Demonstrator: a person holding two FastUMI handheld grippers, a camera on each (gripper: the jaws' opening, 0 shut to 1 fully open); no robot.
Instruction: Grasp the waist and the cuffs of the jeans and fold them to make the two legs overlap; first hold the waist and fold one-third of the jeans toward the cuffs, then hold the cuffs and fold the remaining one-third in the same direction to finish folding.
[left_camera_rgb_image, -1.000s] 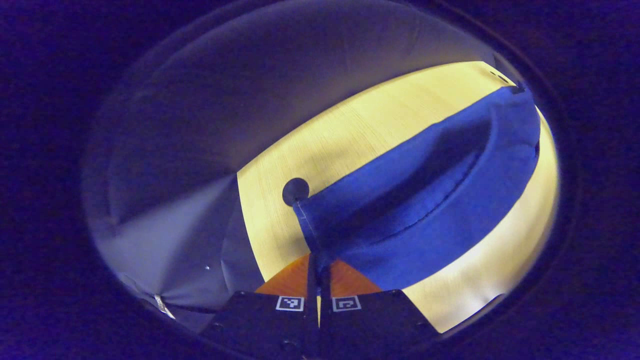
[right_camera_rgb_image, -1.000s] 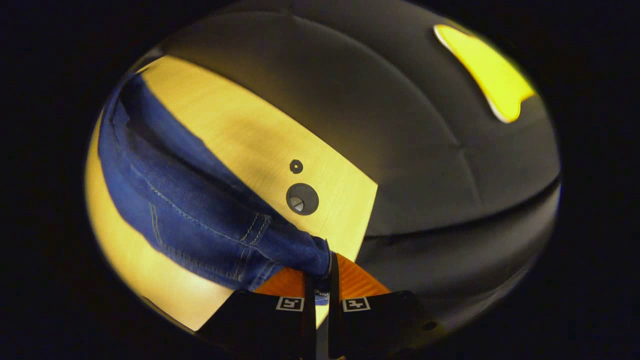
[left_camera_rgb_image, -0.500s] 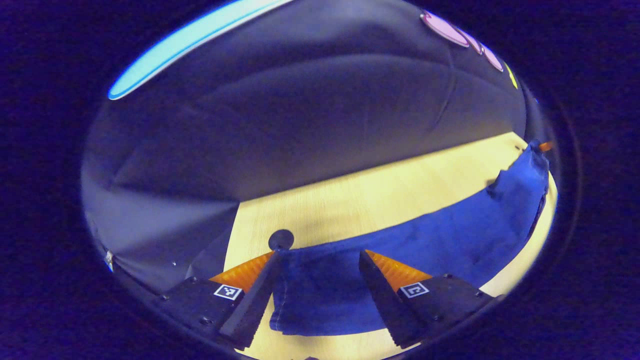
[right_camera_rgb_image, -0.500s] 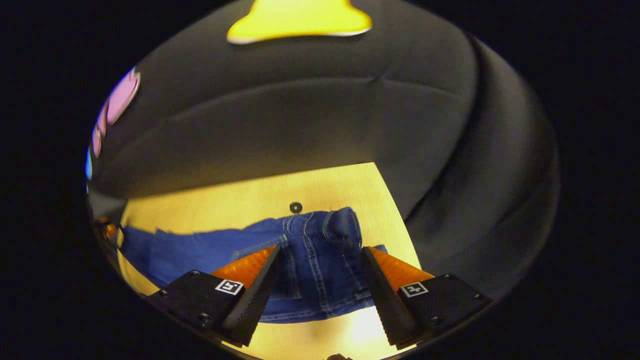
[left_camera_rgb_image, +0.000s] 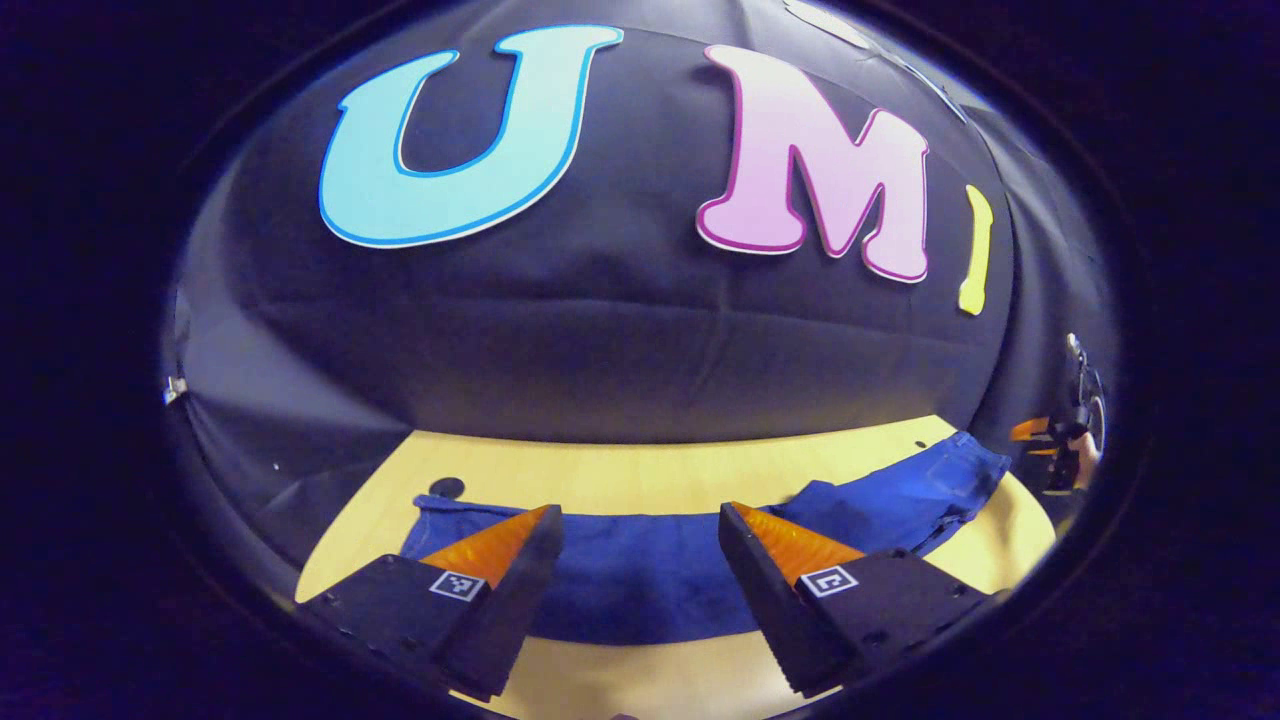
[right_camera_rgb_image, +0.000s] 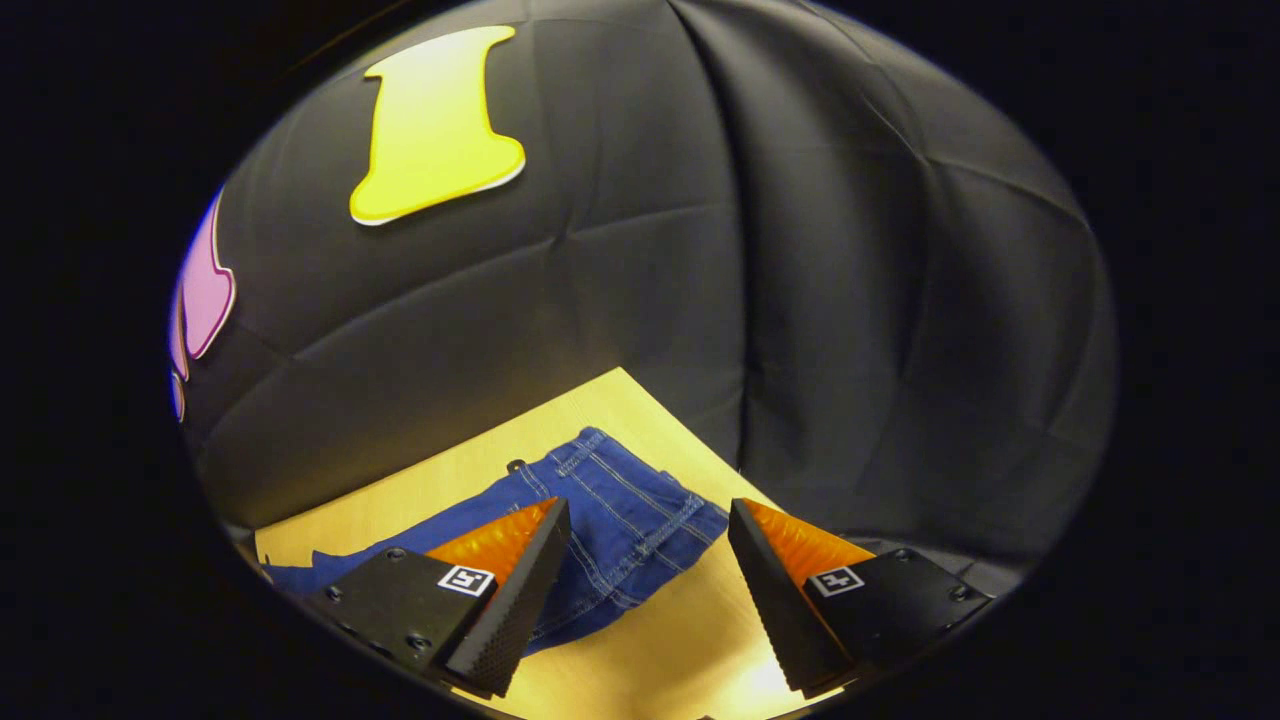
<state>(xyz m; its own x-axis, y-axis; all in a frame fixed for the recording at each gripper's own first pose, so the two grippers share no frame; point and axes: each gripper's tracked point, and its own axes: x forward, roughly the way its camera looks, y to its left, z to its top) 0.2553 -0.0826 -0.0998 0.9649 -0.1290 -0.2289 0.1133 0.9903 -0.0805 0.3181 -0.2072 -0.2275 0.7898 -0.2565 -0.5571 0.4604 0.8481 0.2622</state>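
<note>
A: Claws first: left claw (left_camera_rgb_image: 640, 520) spread wide with nothing between its fingers, right claw (right_camera_rgb_image: 648, 515) the same.
B: And the jeans (left_camera_rgb_image: 650, 575)?
A: Flat on the table (left_camera_rgb_image: 640, 480), just beyond both claws, touching neither. From the right gripper view the jeans (right_camera_rgb_image: 610, 510) show their stitched waist end nearest the table's far corner.
B: Beyond the jeans?
A: Bare table (right_camera_rgb_image: 660, 640), then the booth wall (left_camera_rgb_image: 620, 330).

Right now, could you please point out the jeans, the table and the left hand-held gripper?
jeans (right_camera_rgb_image: 620, 520): right gripper view, waist end.
table (left_camera_rgb_image: 640, 475): left gripper view, bare wood behind the jeans.
left hand-held gripper (left_camera_rgb_image: 640, 520): left gripper view, midway between fingertips.
</note>
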